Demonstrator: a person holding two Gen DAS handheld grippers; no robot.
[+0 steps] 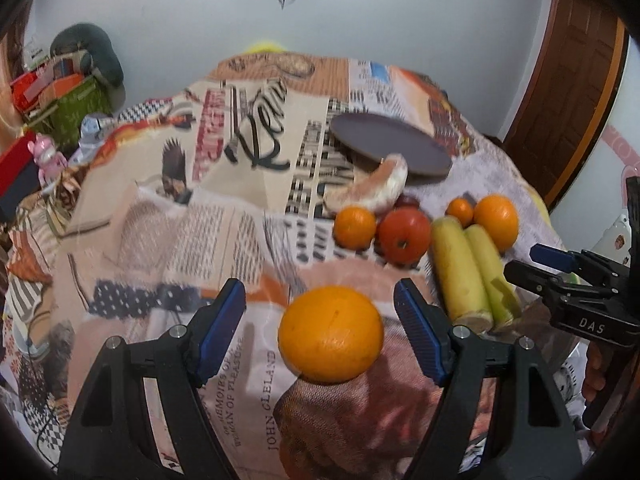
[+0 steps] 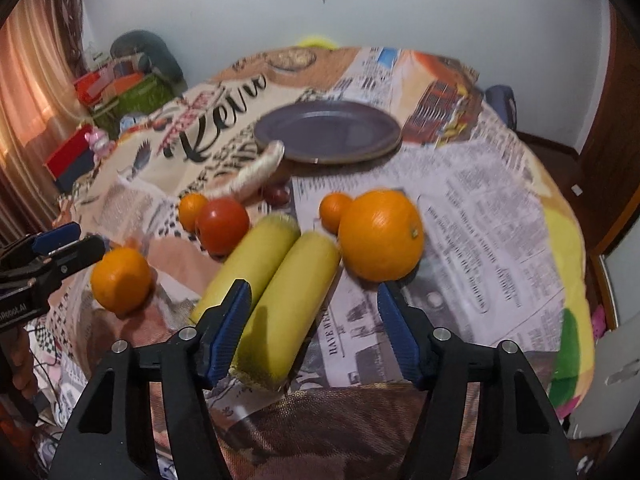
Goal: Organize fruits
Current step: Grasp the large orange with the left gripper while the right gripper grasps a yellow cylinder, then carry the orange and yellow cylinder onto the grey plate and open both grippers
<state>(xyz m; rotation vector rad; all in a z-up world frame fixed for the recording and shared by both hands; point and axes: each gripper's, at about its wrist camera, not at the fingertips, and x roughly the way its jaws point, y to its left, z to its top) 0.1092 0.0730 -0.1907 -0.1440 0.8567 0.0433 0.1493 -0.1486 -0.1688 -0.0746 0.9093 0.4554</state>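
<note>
On the left, our left tongs [image 1: 320,330] reach forward low over the newspaper-print cloth [image 1: 224,236], blue pads spread wide apart, and a large round orange [image 1: 331,334] sits on the cloth between them, touching neither pad. Further back lie a small orange mandarin [image 1: 355,227], a red tomato [image 1: 405,235] just beside it, and a pale peeled fruit segment [image 1: 370,188] leaning at the edge of a flat purple plate [image 1: 390,144]. Moving right, two yellow bananas [image 2: 276,292] lie side by side; our right tongs [image 2: 314,332] hover over their near ends, spread apart, gripping nothing. A tiny orange [image 2: 334,211] touches a big orange [image 2: 380,236] at far right.
</note>
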